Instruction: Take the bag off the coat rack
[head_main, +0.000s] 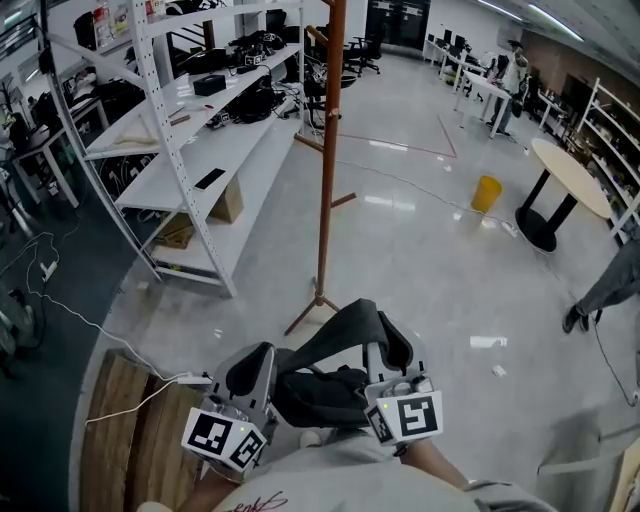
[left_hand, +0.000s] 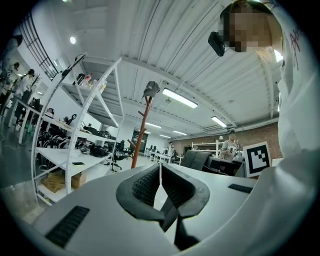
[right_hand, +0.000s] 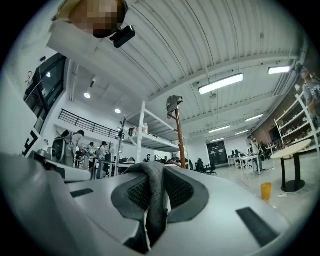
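Note:
The brown coat rack (head_main: 327, 150) stands on the glossy floor ahead of me, and a grey cap (left_hand: 150, 90) hangs on its top. The dark bag (head_main: 320, 392) hangs low between my two grippers, well clear of the rack. Its grey strap (head_main: 352, 322) loops up and over to my right gripper (head_main: 387, 352), which is shut on the strap (right_hand: 152, 192). My left gripper (head_main: 250, 375) sits just left of the bag. Its jaws are shut with nothing between the pads (left_hand: 145, 187). In the left gripper view the bag (left_hand: 222, 165) shows off to the right.
White shelving (head_main: 200, 130) with loose gear runs along the left. A yellow bin (head_main: 486, 192) and a round table (head_main: 570, 175) stand at the right, where a person's leg (head_main: 610, 285) shows. Wooden boards (head_main: 130, 440) and a white cable (head_main: 90, 325) lie near left.

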